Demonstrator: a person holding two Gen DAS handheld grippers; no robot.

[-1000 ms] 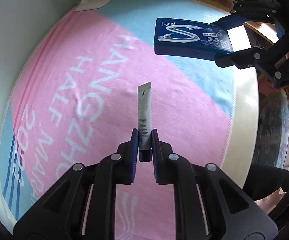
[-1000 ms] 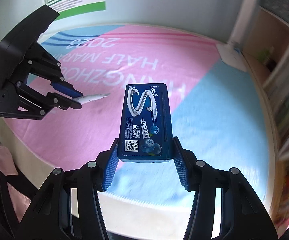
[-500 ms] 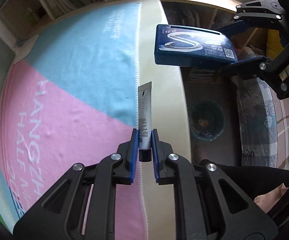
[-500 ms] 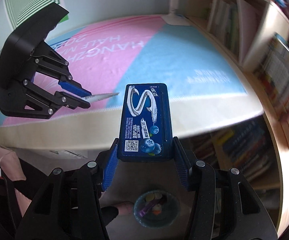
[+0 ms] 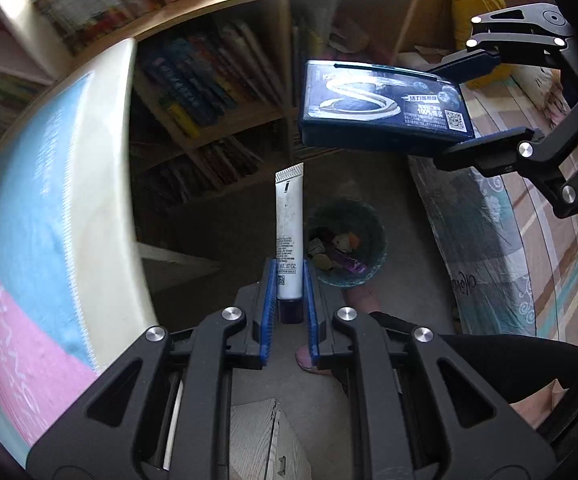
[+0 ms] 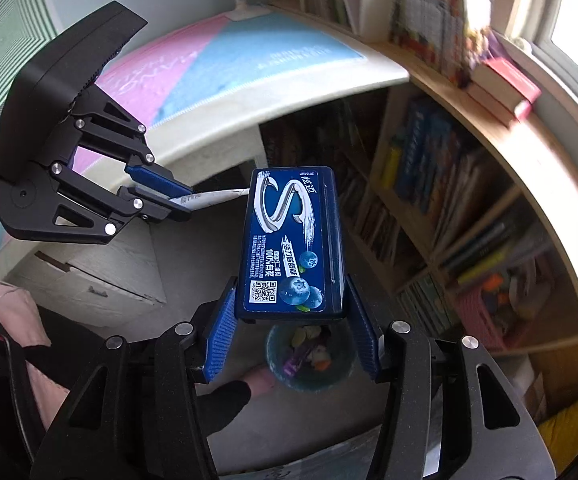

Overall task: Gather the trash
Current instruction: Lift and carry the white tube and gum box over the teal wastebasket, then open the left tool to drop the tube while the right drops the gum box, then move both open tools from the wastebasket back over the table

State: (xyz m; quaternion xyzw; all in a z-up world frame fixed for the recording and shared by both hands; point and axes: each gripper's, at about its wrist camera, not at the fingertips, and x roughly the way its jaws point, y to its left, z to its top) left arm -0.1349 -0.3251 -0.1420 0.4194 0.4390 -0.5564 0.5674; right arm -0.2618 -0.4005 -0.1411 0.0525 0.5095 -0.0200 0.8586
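My left gripper (image 5: 289,280) is shut on a white squeeze tube (image 5: 289,232) by its dark cap end, and the tube points forward. My right gripper (image 6: 291,308) is shut on a dark blue gum box (image 6: 291,240) with a silver S. Both are held in the air off the table edge, above a round teal trash bin (image 5: 347,240) on the floor that holds several scraps. The bin shows under the box in the right wrist view (image 6: 309,356). The left gripper (image 6: 157,196) with the tube (image 6: 209,198) is left of the box; the right gripper (image 5: 485,100) with the box (image 5: 385,108) is at upper right.
The table with a pink and blue cloth (image 5: 29,208) lies to the left. A wooden bookshelf full of books (image 5: 209,80) stands behind the bin. A patterned bed cover (image 5: 509,240) is on the right. A cardboard box (image 6: 89,264) sits under the table. The person's foot (image 5: 309,356) is near the bin.
Both grippers have swung off the table, away from the pink and blue cloth, and now hang over the trash bin. Each still holds its item.
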